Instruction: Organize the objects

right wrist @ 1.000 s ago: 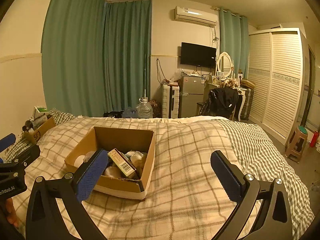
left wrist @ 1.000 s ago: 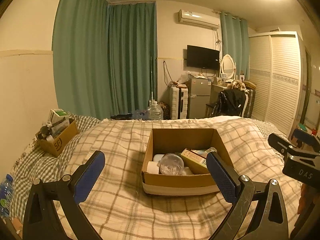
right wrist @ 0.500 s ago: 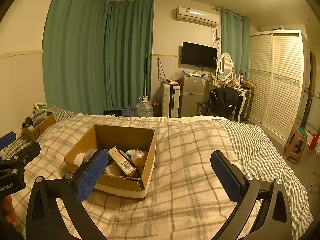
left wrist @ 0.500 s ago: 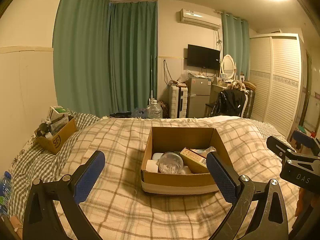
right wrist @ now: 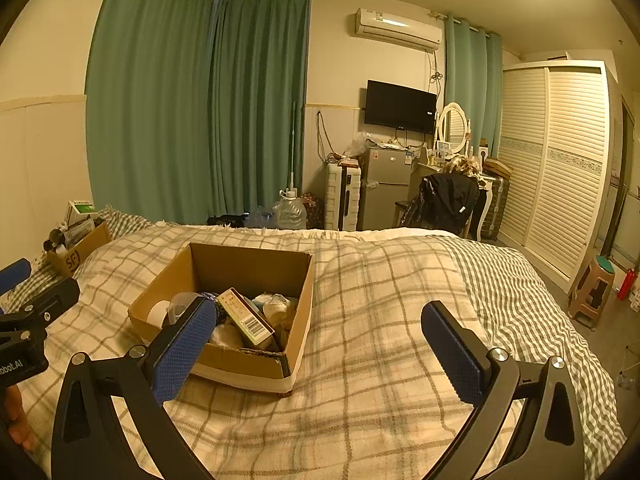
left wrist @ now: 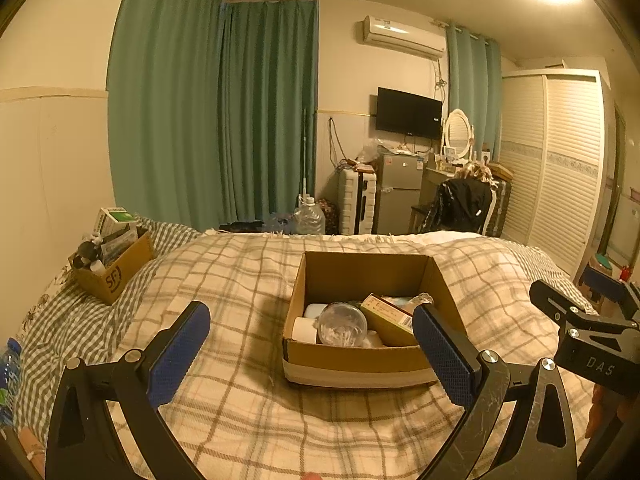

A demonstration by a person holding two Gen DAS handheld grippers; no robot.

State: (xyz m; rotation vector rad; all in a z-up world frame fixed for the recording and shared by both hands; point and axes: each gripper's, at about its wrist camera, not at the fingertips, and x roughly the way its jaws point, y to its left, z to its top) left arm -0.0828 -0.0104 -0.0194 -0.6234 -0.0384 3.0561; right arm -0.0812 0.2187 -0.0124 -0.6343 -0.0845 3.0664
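Observation:
An open cardboard box [left wrist: 352, 360] sits on the plaid bedspread; it also shows in the right wrist view [right wrist: 244, 366]. Inside lie a clear round container of cotton swabs [left wrist: 342, 324], a green-yellow carton [left wrist: 386, 318] [right wrist: 246, 316], a white roll [left wrist: 304, 329] and crumpled wrappers. My left gripper [left wrist: 310, 354] is open and empty, held above the bed just short of the box's front wall. My right gripper [right wrist: 316, 350] is open and empty, to the right of the box over the bedspread.
A smaller cardboard box [left wrist: 114, 270] full of items sits at the bed's far left by the wall. Beyond the bed stand green curtains, a water jug [left wrist: 308, 218], suitcase, fridge, chair and wardrobe. A stool [right wrist: 592, 292] stands right of the bed.
Both cameras have tilted slightly, so the room sits a little lower in view. The box and its contents have not moved. Both grippers stay open.

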